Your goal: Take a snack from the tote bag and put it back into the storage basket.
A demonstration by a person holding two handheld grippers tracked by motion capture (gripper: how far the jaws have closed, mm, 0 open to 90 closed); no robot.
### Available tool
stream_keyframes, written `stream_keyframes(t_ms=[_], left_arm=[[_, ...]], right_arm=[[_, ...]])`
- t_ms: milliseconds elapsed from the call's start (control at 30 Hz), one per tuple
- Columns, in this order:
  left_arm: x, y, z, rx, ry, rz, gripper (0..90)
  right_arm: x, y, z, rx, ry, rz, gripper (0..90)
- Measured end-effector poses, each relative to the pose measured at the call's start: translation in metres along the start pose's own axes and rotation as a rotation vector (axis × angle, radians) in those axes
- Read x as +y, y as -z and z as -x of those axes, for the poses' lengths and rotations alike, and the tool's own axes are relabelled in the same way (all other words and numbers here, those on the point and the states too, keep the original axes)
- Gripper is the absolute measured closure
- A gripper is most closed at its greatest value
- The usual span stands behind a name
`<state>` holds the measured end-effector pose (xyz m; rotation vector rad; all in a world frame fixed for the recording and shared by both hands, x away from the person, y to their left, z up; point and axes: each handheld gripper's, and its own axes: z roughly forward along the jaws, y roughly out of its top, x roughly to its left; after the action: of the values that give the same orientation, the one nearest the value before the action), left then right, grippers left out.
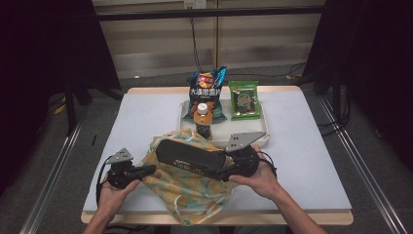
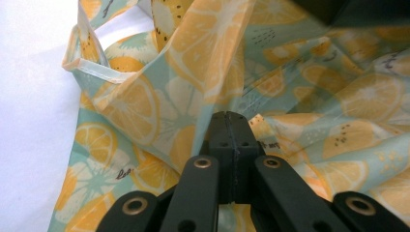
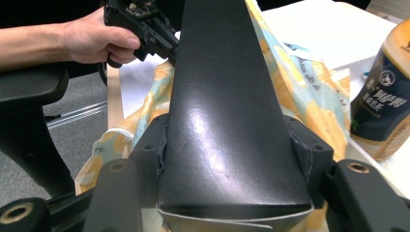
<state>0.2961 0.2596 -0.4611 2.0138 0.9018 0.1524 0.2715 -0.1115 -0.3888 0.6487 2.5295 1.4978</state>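
While my left gripper (image 1: 148,170) pinches the fruit-print bag (image 1: 190,187) at its left edge, jaws together on the fabric, my right gripper (image 1: 225,163) clamps a long black box (image 1: 190,157) lying across the bag's top.

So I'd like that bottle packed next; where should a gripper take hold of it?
Take the bottle by its body under the orange cap, from the right. It stands upright on the white tray, with the chip bag behind it and the black box in front.
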Motion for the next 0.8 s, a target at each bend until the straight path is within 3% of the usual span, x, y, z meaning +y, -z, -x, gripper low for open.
stream_keyframes(t_ms=[233,333,667,800], left_arm=[[-0.001,-0.001,0.000,0.003,-0.003,-0.012,89.8],[-0.001,0.000,0.002,-0.005,-0.007,0.006,88.3],[0.002,0.007,0.009,-0.040,-0.050,0.069,69.4],[0.003,0.006,0.014,-0.050,-0.046,0.089,65.0]], right_arm=[[0.005,0.011,0.001,-0.011,0.001,0.023,43.2],[0.007,0.016,0.003,-0.024,0.000,0.025,43.3],[0.008,0.019,0.016,-0.024,0.005,0.002,43.3],[0.005,0.019,0.023,-0.023,-0.007,-0.001,43.2]])
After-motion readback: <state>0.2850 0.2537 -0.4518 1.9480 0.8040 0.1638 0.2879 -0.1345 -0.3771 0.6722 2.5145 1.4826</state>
